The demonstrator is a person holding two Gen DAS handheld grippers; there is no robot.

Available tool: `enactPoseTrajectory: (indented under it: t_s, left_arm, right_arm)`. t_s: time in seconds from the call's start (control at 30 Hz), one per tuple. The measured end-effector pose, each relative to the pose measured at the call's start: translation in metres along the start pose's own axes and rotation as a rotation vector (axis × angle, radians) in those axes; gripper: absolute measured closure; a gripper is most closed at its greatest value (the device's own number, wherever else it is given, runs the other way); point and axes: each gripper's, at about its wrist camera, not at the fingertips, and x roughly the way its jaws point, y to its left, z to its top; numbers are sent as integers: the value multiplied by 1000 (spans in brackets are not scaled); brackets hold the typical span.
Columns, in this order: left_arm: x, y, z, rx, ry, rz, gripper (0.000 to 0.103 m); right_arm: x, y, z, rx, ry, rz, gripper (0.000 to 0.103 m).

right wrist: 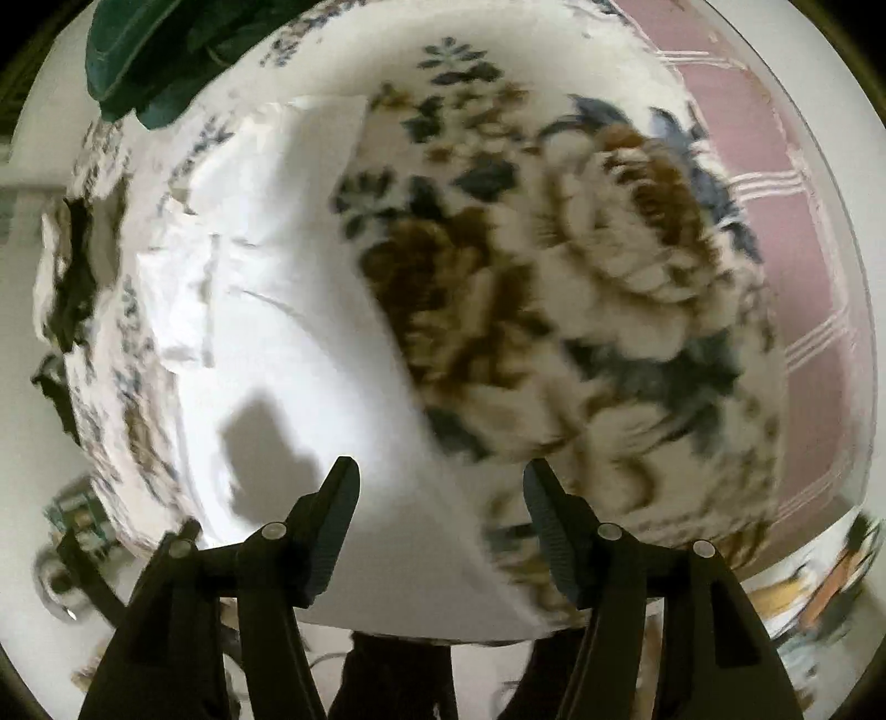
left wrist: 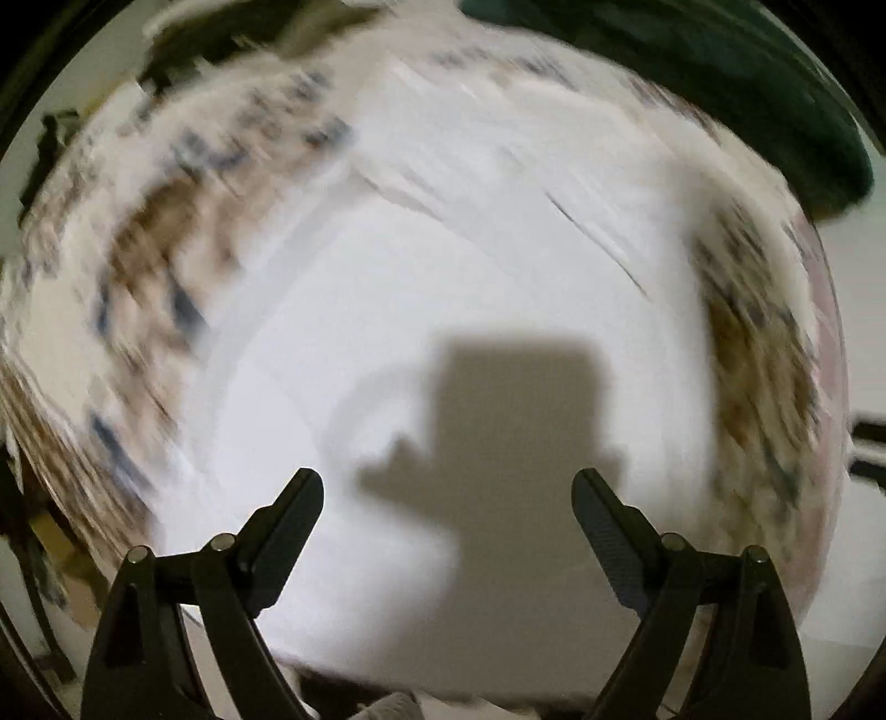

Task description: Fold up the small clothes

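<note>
A white garment (left wrist: pixel 443 266) lies spread flat on a floral-patterned surface; the left wrist view is motion-blurred. My left gripper (left wrist: pixel 447 487) is open and empty above the garment, its shadow falling on the cloth. In the right wrist view the same white garment (right wrist: pixel 277 277) lies at left, its right edge running diagonally down to my right gripper (right wrist: pixel 440 476). The right gripper is open and empty, hovering over the garment's near corner.
The floral cloth (right wrist: pixel 581 277) with brown and blue flowers covers the surface. A dark green garment (right wrist: pixel 166 50) lies at the far edge, also in the left wrist view (left wrist: pixel 720 72). A pink striped fabric (right wrist: pixel 775 194) lies at far right. Clutter sits below the surface edge.
</note>
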Motion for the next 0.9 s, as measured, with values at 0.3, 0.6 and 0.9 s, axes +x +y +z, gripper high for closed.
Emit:
enactPoseTrajectory:
  t_s: [0.3,0.6,0.9]
  left_arm:
    - [84,-146,-107,-63,290,-111,14]
    - [62,-136,-128,-82,142,-135,100]
    - [0,-85,-126,-160,15,-111,101]
  right_arm:
    - [6,-85,23,-7,58,-13,39]
    - [21,-76,71,-70,47,34,39]
    - [63,12,181,-146,56,308,39]
